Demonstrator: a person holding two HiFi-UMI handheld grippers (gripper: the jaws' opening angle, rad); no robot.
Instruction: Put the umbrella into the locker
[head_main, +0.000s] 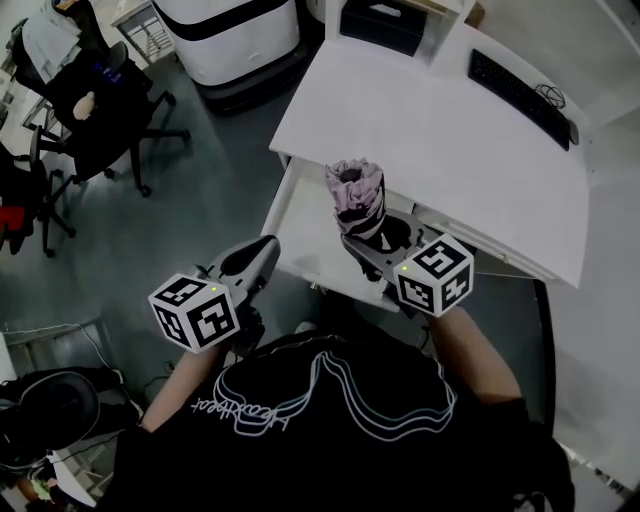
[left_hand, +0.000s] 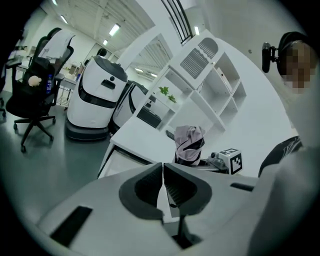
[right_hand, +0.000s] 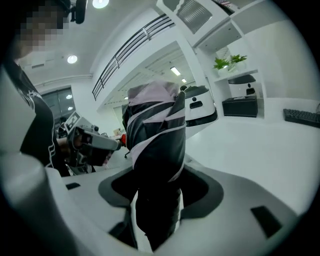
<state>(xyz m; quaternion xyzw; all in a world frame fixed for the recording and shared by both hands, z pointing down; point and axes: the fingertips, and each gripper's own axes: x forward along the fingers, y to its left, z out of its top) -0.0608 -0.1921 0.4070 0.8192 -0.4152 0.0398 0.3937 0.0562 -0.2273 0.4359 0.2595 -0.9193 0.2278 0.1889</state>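
A folded pink-and-black umbrella (head_main: 358, 200) stands upright in my right gripper (head_main: 375, 242), whose jaws are shut on its lower, black part. In the right gripper view the umbrella (right_hand: 155, 150) fills the gap between the pads of that gripper (right_hand: 157, 200). My left gripper (head_main: 262, 252) is lower left of it, shut, with its pads touching and nothing between them (left_hand: 162, 167). It looks toward the umbrella (left_hand: 189, 145). Both grippers hover over a white open compartment (head_main: 296, 225) under the desk's near edge.
A white desk (head_main: 430, 130) with a black keyboard (head_main: 520, 95) lies ahead. Black office chairs (head_main: 100, 110) and a white machine (head_main: 230, 35) stand on the grey floor at the left. White open shelving (left_hand: 210, 85) rises behind the desk.
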